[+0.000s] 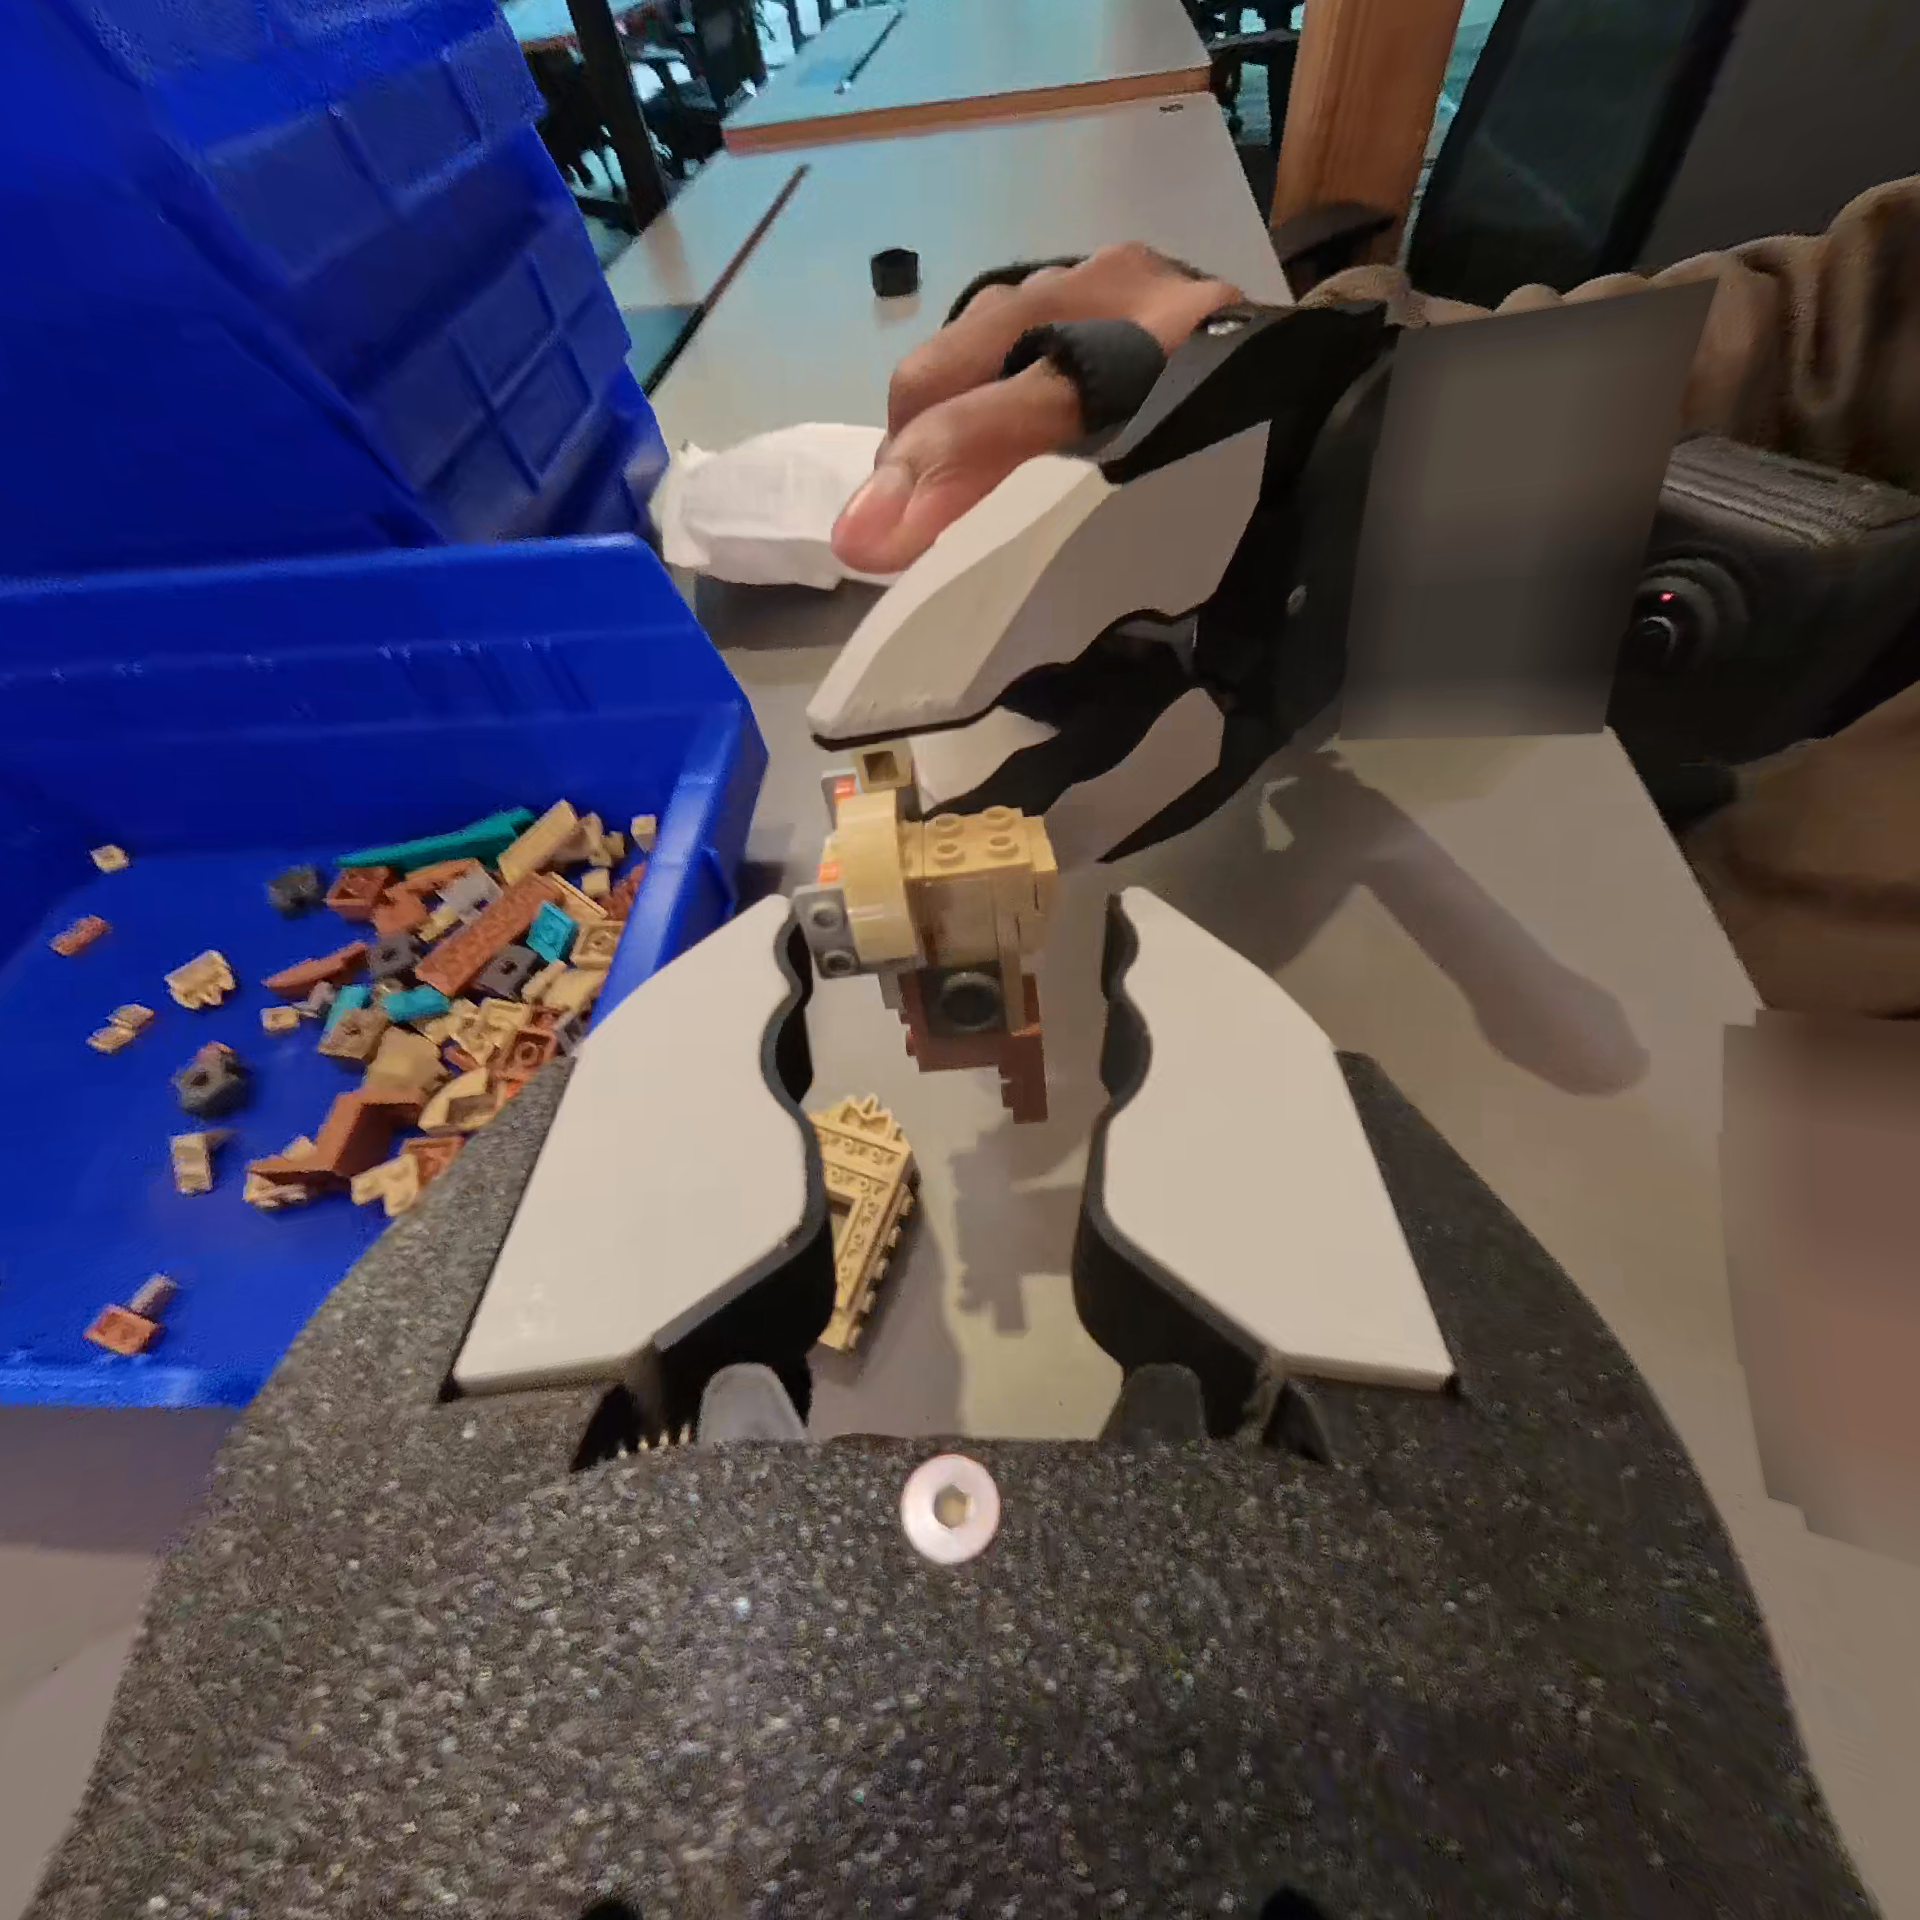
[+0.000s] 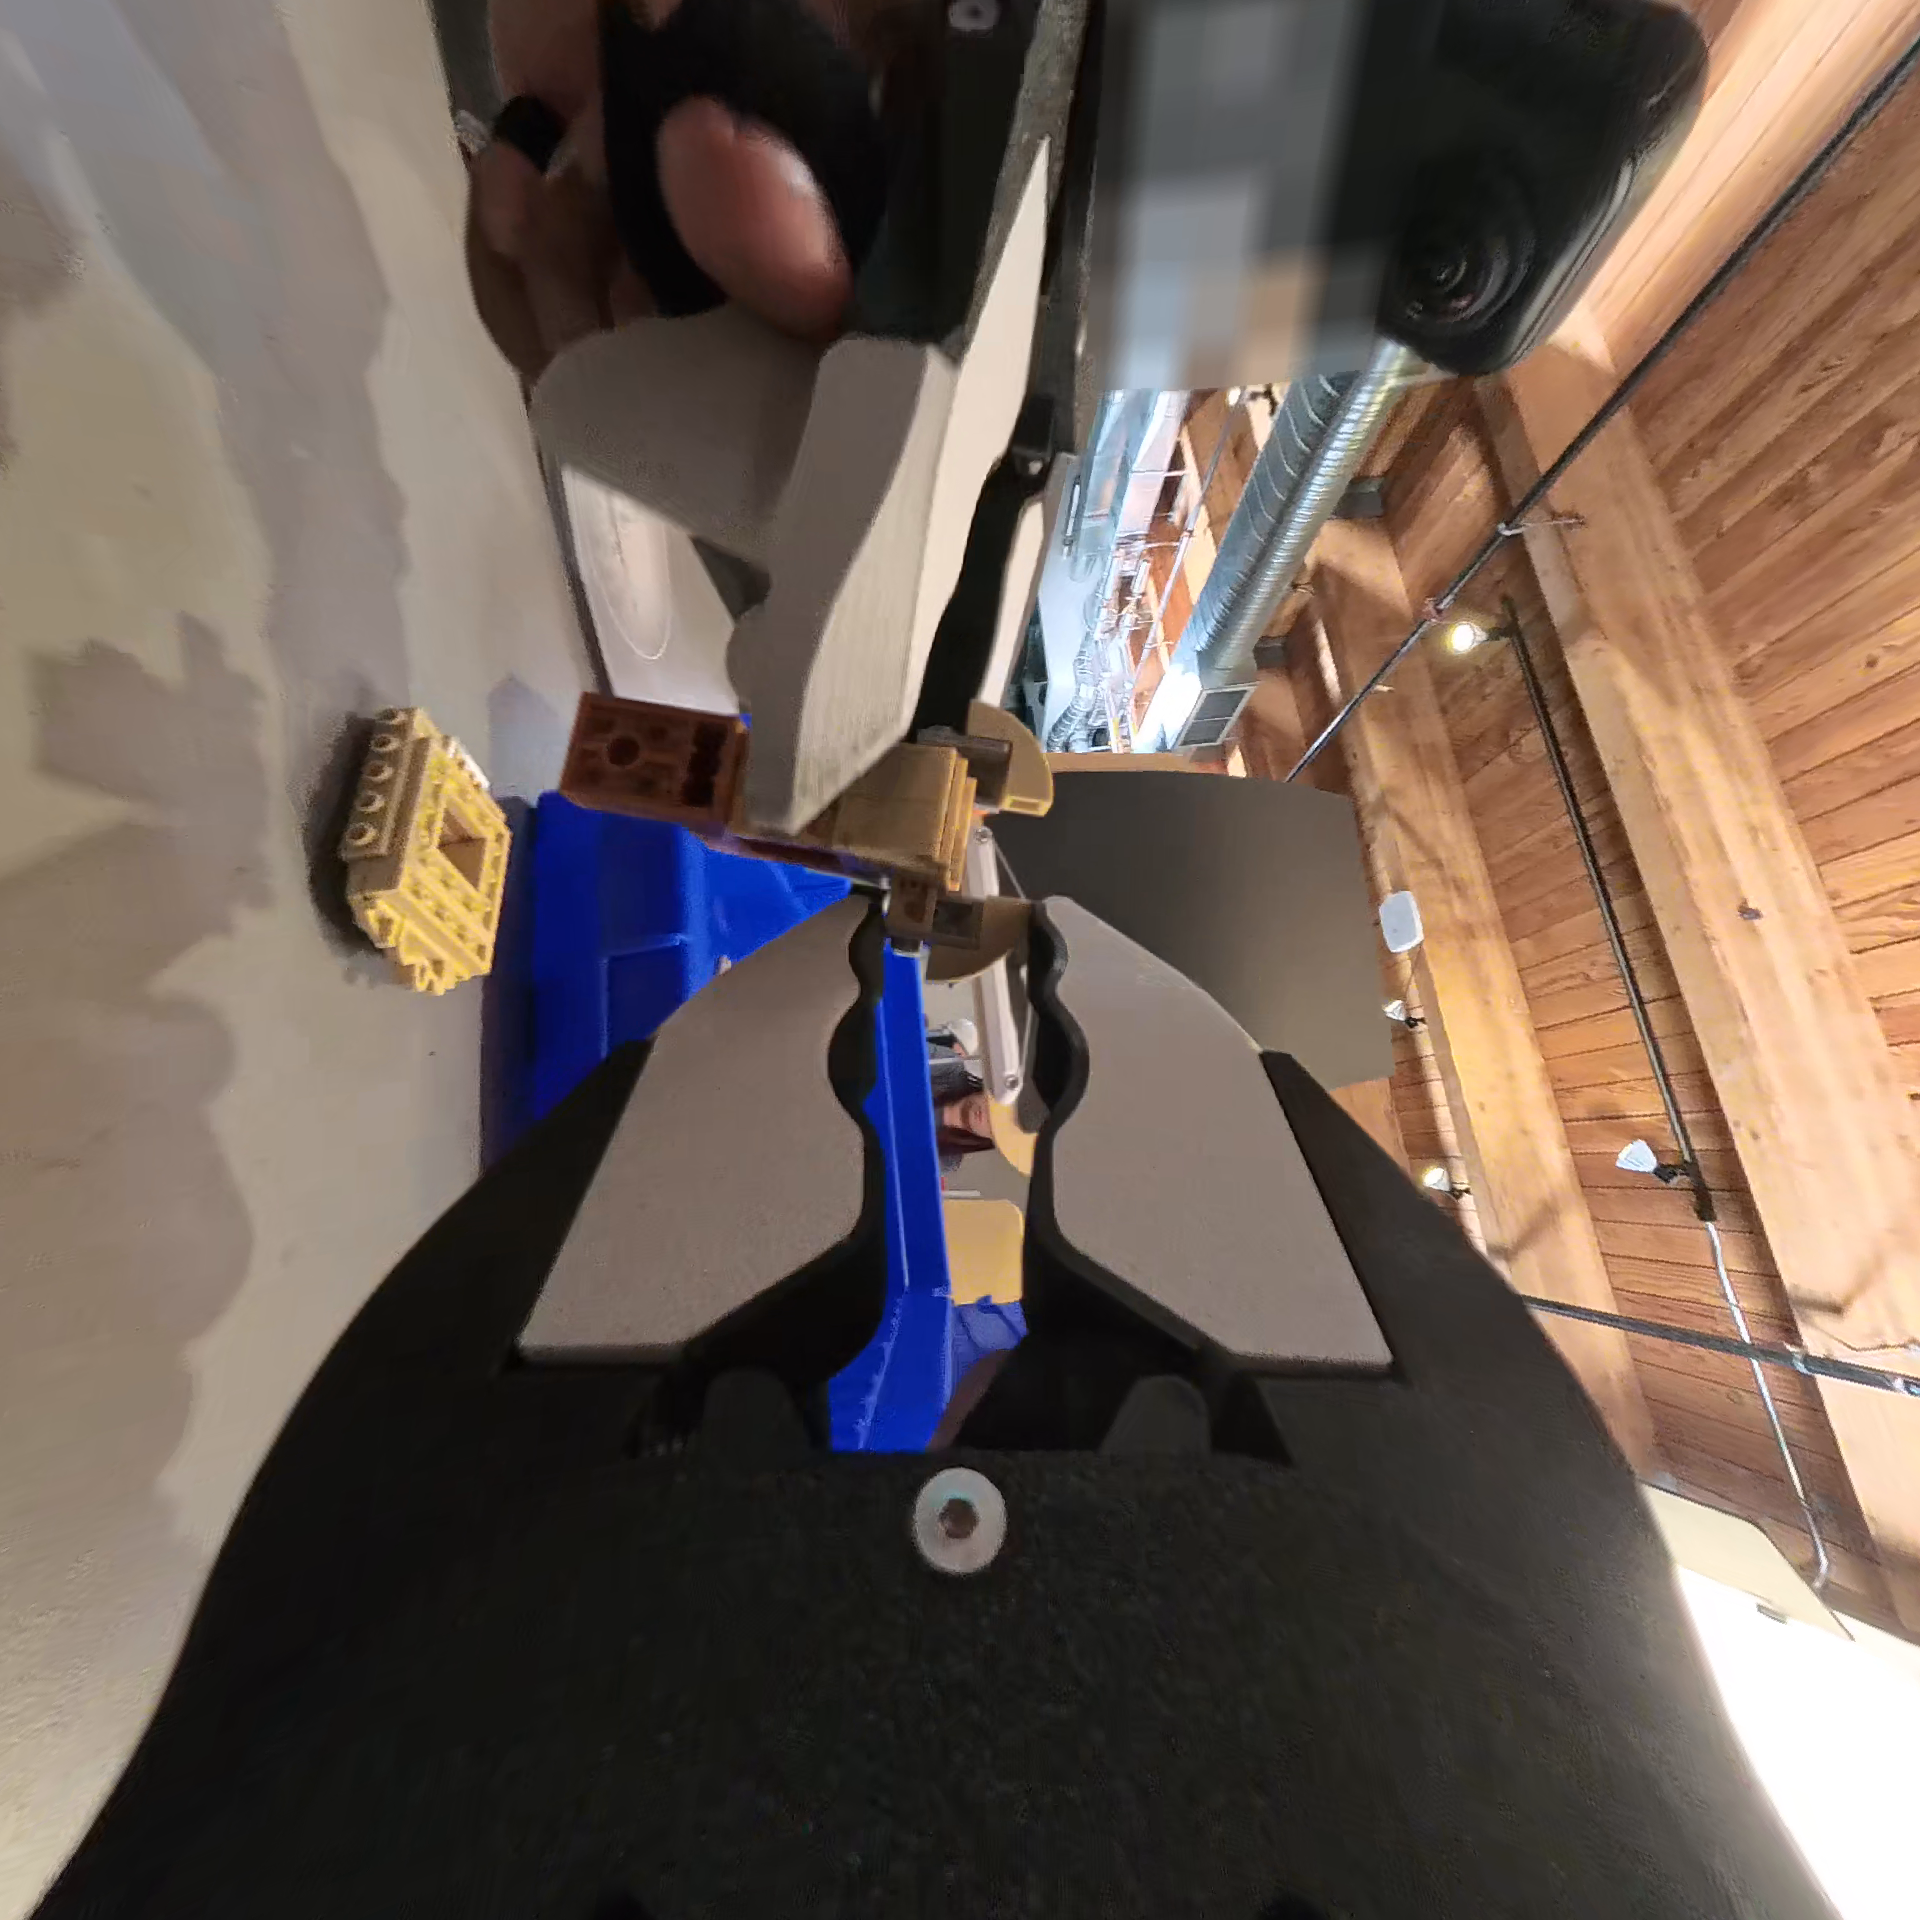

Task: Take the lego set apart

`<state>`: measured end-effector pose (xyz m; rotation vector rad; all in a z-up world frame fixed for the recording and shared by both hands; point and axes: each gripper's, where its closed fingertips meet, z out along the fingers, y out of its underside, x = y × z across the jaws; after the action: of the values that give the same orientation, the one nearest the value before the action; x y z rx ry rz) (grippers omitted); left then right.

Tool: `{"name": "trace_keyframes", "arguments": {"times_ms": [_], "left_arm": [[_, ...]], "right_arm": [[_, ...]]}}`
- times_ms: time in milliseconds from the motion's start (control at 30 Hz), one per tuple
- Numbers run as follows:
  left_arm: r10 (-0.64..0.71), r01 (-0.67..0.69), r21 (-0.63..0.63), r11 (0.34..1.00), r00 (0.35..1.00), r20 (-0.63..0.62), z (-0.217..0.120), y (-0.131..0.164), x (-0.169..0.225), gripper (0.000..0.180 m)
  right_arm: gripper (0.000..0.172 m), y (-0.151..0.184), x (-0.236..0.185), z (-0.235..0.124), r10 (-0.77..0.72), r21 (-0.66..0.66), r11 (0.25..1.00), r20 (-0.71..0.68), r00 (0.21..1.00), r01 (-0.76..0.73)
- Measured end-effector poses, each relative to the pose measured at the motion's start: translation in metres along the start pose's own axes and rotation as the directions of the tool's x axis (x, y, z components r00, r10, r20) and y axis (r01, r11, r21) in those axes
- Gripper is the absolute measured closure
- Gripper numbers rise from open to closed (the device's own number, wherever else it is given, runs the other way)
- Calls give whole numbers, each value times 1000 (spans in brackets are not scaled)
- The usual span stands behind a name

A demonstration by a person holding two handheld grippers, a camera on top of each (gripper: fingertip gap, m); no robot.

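No writing is legible on any piece. The right gripper [image 1: 883, 753] is clamped on the top of a tan-and-brown brick model [image 1: 956, 914], held above the worktop [image 1: 1299, 987] by the blue bin [image 1: 644, 644]. The left gripper [image 1: 951, 935] stands with jaws apart around the model, not pressing it. A tan brick piece [image 1: 862, 1205] lies below.

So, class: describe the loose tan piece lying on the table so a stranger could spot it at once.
Start at the big blue plastic bin of mixed toy bricks. Just right of it, on the grey table, lies a tan, square-framed brick assembly. Unlike the tan-and-brown brick model held up above it, it lies flat and alone.
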<state>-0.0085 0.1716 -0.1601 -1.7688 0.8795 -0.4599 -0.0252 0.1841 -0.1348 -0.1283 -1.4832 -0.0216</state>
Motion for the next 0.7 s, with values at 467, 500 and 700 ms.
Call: {"name": "trace_keyframes", "arguments": {"times_ms": [467,500,700], "left_arm": [[650,-614,-275,740,547,527,-15,-24,-42,140],[699,-645,-327,691,478,532,-16,-24,-43,140],[852,-736,-504,452,191,487,-11,-24,-38,140]], "right_arm": [[139,13,8,0,688,-51,717,213,694,-695],[138,8,9,0,735,-49,661,245,632,-749],[139,-2,18,0,862,-64,447,299,410,-892]]}}
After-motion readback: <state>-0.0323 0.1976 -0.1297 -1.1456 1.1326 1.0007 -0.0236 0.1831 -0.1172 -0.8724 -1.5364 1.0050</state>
